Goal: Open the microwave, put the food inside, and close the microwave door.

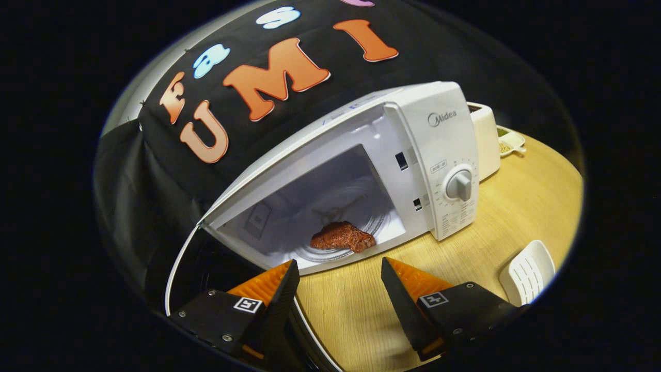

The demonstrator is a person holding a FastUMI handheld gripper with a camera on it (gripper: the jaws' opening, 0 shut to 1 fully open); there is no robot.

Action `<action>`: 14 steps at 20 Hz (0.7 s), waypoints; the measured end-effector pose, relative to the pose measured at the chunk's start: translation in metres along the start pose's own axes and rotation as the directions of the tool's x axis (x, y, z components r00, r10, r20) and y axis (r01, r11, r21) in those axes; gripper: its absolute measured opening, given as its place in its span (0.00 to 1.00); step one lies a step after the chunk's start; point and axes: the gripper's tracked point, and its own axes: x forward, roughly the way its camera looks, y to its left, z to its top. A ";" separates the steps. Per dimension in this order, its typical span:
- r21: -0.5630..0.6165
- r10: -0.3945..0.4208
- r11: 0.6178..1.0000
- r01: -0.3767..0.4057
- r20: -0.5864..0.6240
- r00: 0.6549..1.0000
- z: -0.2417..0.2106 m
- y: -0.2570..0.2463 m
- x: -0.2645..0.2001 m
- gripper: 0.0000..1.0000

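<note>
A white microwave (444, 155) stands on the wooden table with its door (178, 268) swung open to the left of the fingers. Inside, a reddish-brown piece of food (342, 236) lies on the glass turntable (356, 206) near the front of the cavity. My gripper (340, 268) is open, just outside the cavity opening, and the food sits a little beyond the fingertips. Nothing is between the fingers. The left finger (281, 289) is over the lower edge of the open door.
A white slotted plastic piece (528, 271) lies on the wooden table (516, 206) to the right of the fingers. Behind the microwave on the right stand a white appliance (485, 139) and a small dish (510, 142). Black cloth walls the back.
</note>
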 end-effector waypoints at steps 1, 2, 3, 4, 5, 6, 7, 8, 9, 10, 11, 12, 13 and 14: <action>-0.007 -0.001 1.000 0.001 0.005 1.000 0.001 0.002 -0.016 0.94; -0.013 -0.006 1.000 0.006 0.013 1.000 0.003 0.005 -0.032 0.94; -0.024 -0.006 1.000 0.007 0.029 1.000 0.006 0.010 -0.049 0.95; -0.039 -0.011 0.999 0.013 0.048 0.999 0.010 0.013 -0.062 0.94; -0.060 -0.021 0.998 0.025 0.066 0.998 0.012 0.015 -0.076 0.94; -0.084 -0.031 0.996 0.039 0.094 0.995 0.016 0.018 -0.090 0.94; -0.097 -0.044 0.994 0.056 0.120 0.992 0.020 0.019 -0.103 0.94; -0.099 -0.044 0.993 0.060 0.154 0.987 0.025 0.024 -0.117 0.94; -0.100 -0.043 0.993 0.063 0.189 0.981 0.030 0.028 -0.129 0.94; -0.105 -0.047 0.992 0.071 0.214 0.976 0.031 0.031 -0.140 0.94; -0.124 -0.049 0.989 0.081 0.242 0.969 0.032 0.033 -0.151 0.94; -0.152 -0.057 0.983 0.101 0.268 0.962 0.032 0.031 -0.160 0.94; -0.178 -0.064 0.977 0.119 0.286 0.956 0.030 0.032 -0.169 0.94; -0.193 -0.068 0.973 0.130 0.297 0.952 0.026 0.035 -0.175 0.93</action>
